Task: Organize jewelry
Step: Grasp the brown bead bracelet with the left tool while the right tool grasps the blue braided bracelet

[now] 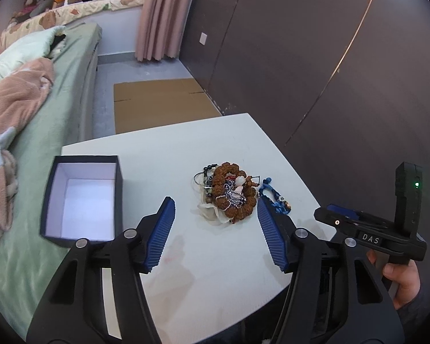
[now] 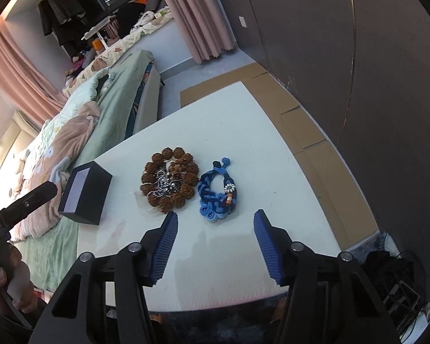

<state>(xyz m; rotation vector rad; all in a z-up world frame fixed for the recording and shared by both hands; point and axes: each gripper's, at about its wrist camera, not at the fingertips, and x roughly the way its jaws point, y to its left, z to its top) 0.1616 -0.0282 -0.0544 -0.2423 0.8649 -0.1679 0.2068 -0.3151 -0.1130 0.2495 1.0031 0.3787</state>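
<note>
A pile of jewelry lies mid-table: a brown knobbly bead bracelet (image 1: 232, 192) (image 2: 169, 180) with a silver chain and small pieces on top of it. A blue braided bracelet (image 2: 218, 195) (image 1: 273, 197) lies just to its right. An open dark box (image 1: 83, 197) (image 2: 84, 192) with a white, empty inside stands at the table's left edge. My left gripper (image 1: 215, 209) is open and empty, a little short of the pile. My right gripper (image 2: 215, 223) is open and empty, just short of the blue bracelet; its body shows in the left wrist view (image 1: 369, 235).
The white table (image 1: 215, 258) (image 2: 243, 258) abuts a bed with green sheet (image 1: 57, 114) and pink blanket on the left. A dark wardrobe wall (image 1: 329, 57) stands to the right. Flat cardboard (image 1: 157, 103) lies on the floor beyond the table.
</note>
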